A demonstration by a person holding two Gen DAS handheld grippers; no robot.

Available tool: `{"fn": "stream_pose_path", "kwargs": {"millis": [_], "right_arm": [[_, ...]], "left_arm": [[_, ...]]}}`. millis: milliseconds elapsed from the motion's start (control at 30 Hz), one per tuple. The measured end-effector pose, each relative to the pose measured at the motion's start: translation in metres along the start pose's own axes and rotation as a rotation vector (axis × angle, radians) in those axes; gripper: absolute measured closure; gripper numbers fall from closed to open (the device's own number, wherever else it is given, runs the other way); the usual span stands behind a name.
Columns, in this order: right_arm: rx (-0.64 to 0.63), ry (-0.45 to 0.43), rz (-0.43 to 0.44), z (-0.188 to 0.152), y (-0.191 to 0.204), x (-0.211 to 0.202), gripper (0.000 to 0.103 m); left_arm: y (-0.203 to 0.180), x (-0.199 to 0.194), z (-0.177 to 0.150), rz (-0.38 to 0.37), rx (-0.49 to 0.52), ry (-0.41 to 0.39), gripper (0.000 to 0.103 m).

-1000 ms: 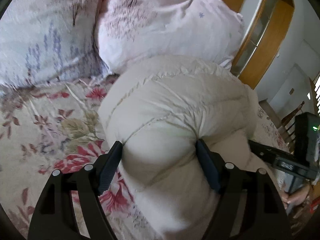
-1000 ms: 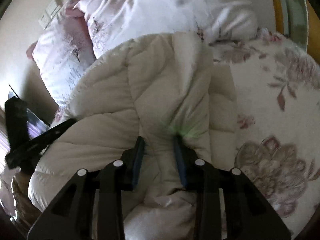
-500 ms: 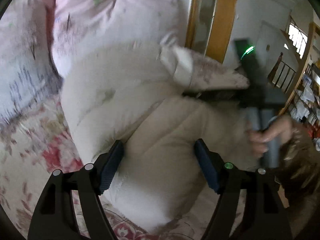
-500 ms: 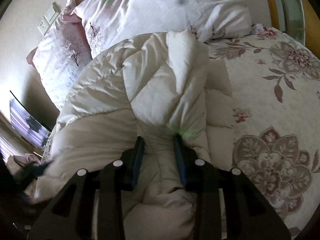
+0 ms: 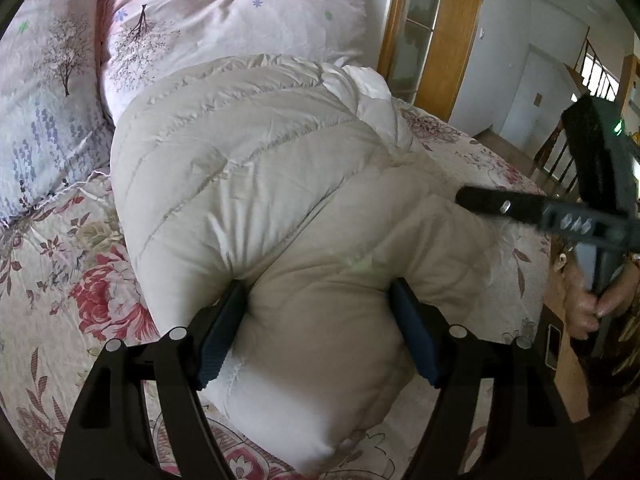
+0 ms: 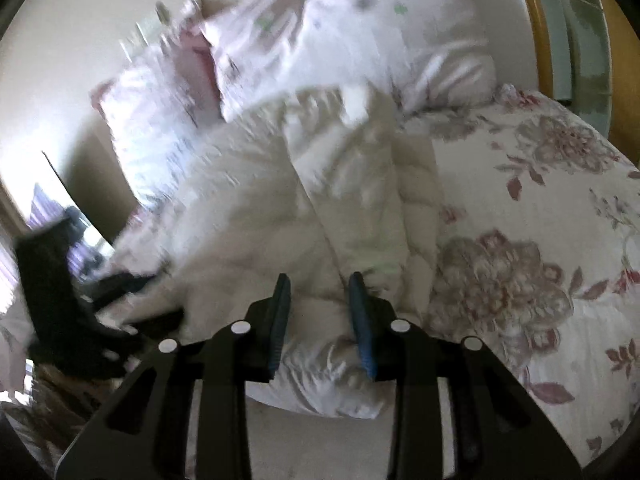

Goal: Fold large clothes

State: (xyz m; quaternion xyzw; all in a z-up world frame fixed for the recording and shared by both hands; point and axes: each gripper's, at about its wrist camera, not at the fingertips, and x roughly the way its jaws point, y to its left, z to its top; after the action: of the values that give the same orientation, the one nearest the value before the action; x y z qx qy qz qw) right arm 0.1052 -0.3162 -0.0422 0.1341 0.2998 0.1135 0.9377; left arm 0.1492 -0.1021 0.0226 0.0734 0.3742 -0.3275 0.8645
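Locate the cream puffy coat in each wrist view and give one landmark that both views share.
Left wrist: the cream puffy coat fills the centre, its near end squeezed in the left gripper.
Right wrist: the coat, blurred, lies left of centre, a fold pinched in the right gripper.
Shared landmark: the pink pillow behind the coat.

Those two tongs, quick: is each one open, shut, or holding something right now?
Left tongs: shut on a thick fold of the cream puffer coat.
Right tongs: shut on a narrower bunch of the same coat.
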Motion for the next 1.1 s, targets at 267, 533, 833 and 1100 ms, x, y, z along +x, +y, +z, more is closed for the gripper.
{"fn": "stream_pose_path", "kwargs": {"millis": [267,533,833,1100], "right_arm": [[0.075,0.062,-0.003,-0.013,-0.018,0.024,0.074],[0.111,0.062,0.032,-0.015,-0.025,0.029,0.074],[0.156,0.002,0.087,0.014,-0.029,0.003,0.040],[0.197,-0.043,0.015,0.092,-0.024,0.024,0.032]], "left_arm": [[-0.003,0.006,0.001,0.005,0.021,0.001,0.025],[-0.010,0.010,0.000,0.036,0.053,0.006,0.022],[-0.014,0.014,0.000,0.063,0.085,0.017,0.019],[-0.013,0.015,0.002,0.069,0.087,0.020,0.018]]}}
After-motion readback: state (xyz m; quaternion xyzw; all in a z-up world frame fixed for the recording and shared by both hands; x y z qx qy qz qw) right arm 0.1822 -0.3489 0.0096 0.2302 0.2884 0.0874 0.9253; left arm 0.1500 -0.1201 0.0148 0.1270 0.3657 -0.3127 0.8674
